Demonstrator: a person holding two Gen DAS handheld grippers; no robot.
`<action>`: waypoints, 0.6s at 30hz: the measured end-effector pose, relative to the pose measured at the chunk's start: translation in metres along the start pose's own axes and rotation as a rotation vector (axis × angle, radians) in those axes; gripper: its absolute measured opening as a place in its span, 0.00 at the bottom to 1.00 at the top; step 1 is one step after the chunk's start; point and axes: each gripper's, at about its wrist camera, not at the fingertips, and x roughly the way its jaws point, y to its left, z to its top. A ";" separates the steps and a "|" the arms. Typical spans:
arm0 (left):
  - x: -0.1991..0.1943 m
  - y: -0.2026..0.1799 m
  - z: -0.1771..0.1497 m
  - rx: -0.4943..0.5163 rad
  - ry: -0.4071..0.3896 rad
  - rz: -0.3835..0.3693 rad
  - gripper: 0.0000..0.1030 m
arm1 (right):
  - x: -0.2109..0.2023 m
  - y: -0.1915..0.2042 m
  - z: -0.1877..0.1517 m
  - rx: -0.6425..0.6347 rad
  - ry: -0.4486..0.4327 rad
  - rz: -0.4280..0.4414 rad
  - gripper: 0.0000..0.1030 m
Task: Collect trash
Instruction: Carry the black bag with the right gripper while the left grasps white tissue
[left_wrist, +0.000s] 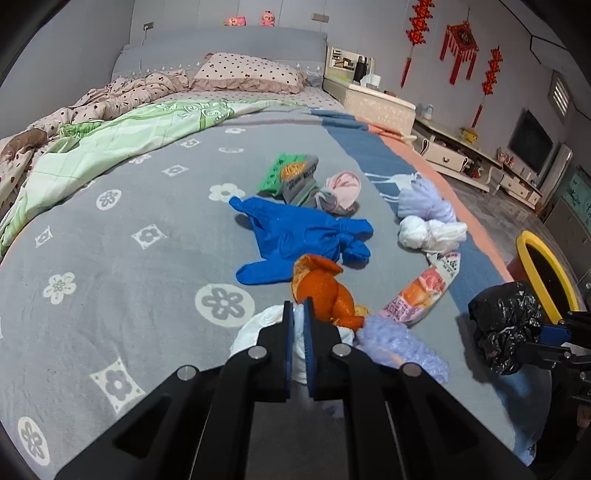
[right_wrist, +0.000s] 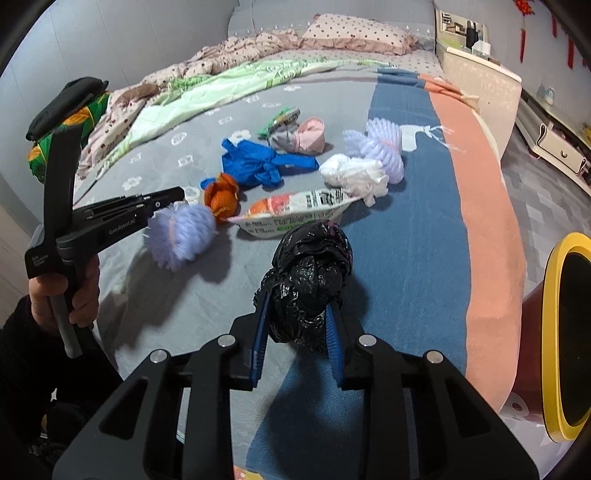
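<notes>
My left gripper (left_wrist: 298, 306) is shut on a white crumpled wad (left_wrist: 255, 332) that lies on the grey bedspread, close to an orange peel (left_wrist: 321, 291). In the right wrist view the left gripper (right_wrist: 180, 194) reaches in from the left above a purple foam net (right_wrist: 184, 236). My right gripper (right_wrist: 298, 301) is shut on a knotted black plastic bag (right_wrist: 310, 273), held just above the bed's blue stripe. The black bag (left_wrist: 506, 325) also shows at the right of the left wrist view. A yellow-rimmed bin (right_wrist: 554, 369) stands beside the bed at the right.
Further up the bed lie a blue glove (left_wrist: 295, 236), a snack wrapper (left_wrist: 424, 288), a white bag (left_wrist: 428, 232), a second purple foam net (right_wrist: 384, 147), a pink-grey sock ball (left_wrist: 340, 195) and a green packet (left_wrist: 284, 173). Quilts and a pillow (left_wrist: 247, 72) lie at the head.
</notes>
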 end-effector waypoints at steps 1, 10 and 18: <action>-0.003 0.002 0.001 -0.003 -0.005 -0.004 0.04 | -0.002 0.000 0.000 0.001 -0.005 0.004 0.26; -0.030 0.020 0.008 -0.034 -0.053 -0.009 0.04 | -0.015 -0.003 -0.001 0.015 -0.035 0.009 0.26; -0.061 0.017 0.021 -0.026 -0.118 -0.016 0.04 | -0.035 -0.005 0.000 0.025 -0.082 0.015 0.26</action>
